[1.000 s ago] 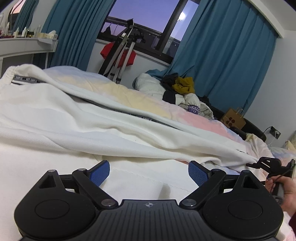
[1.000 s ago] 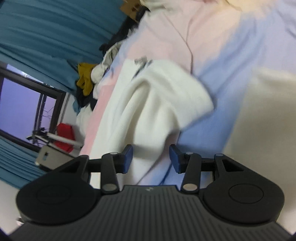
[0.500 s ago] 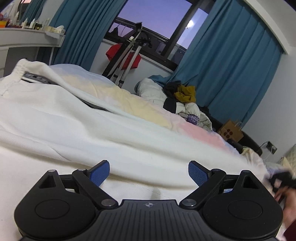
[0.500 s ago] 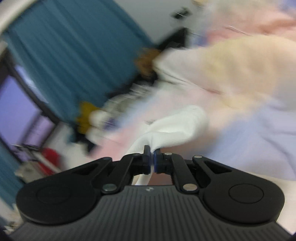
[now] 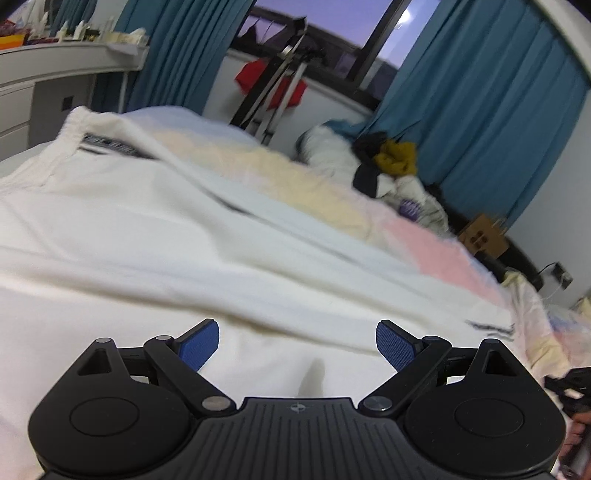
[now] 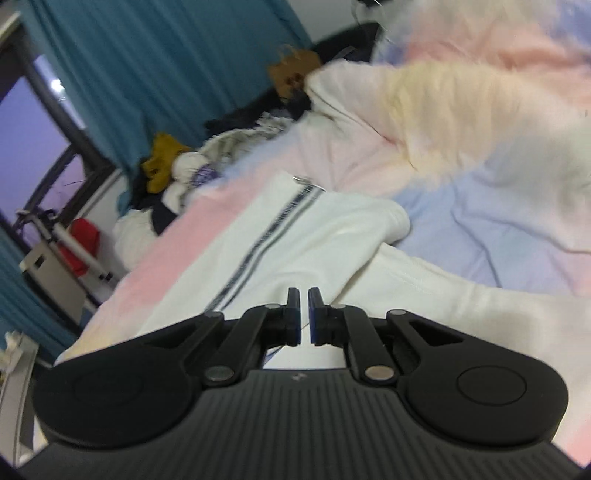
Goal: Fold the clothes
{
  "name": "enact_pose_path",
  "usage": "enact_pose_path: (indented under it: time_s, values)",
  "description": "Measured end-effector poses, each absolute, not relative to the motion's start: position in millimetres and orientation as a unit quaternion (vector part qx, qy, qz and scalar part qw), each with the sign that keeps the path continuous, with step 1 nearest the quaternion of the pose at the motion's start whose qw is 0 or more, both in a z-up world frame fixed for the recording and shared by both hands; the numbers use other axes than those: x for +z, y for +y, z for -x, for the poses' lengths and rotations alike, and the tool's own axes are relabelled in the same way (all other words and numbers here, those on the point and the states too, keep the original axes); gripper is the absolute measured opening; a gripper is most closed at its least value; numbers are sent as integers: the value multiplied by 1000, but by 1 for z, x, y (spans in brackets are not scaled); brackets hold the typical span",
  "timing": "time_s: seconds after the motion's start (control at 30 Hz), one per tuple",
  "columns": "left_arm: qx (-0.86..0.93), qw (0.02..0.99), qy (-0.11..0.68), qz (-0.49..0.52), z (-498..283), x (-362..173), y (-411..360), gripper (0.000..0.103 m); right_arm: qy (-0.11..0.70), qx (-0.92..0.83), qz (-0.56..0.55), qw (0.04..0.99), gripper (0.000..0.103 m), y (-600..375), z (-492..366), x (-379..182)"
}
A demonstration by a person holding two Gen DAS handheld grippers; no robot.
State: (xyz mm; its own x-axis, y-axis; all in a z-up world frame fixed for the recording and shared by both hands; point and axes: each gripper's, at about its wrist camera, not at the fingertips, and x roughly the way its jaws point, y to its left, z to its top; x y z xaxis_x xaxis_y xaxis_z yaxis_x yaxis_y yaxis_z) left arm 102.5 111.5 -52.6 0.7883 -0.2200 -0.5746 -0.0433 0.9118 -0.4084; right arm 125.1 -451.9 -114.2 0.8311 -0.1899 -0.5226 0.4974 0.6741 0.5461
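One white garment [image 5: 155, 236] lies on the bed [image 6: 480, 221]. Left gripper [image 5: 297, 343]: fingers spread wide, empty. Right gripper [image 6: 303, 314]: fingers nearly together; whether they pinch cloth cannot be told.

Black grippers [image 5: 297, 341], seemingly blue-padded jaws

The left wrist camera sits low and close over the white garment [image 5: 155, 236] on the bed [image 5: 436, 251], facing the window [image 5: 325, 33]. The right wrist camera is tilted sideways, also near the garment, facing along the bed. Both views share the garment, the blue curtains [image 5: 480, 110] and the clothes pile [image 5: 395, 158].
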Motion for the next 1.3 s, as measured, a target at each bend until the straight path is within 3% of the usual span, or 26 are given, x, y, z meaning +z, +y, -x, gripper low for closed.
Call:
enact_pose_path:
  time_s: [0.37,0.57,0.83,0.93,1.0,1.07,1.1,1.3]
  values:
    - [18,919,294,263,-39,-15,213,94,207,-171,-344,900,9,-424,-46,-78]
    - [74,898,301,313,-29,-8,274,94,209,-179,-367,889,9,-430,-20,-87]
    - [133,867,312,366,-11,-15,348,96,123,-310,-453,827,11,-462,30,-99]
    - [152,857,300,390,2,-23,369,98,101,-353,-496,787,26,-473,46,-111]
    - [159,848,298,408,8,-30,377,98,88,-381,-525,756,55,-476,55,-121]
    - [154,836,300,433,8,-38,382,98,78,-400,-550,728,75,-479,60,-131]
    - [144,829,302,447,5,-41,384,98,81,-403,-562,718,78,-481,59,-137]
    - [78,783,314,532,-23,-74,389,97,112,-365,-642,664,78,-487,40,-179]
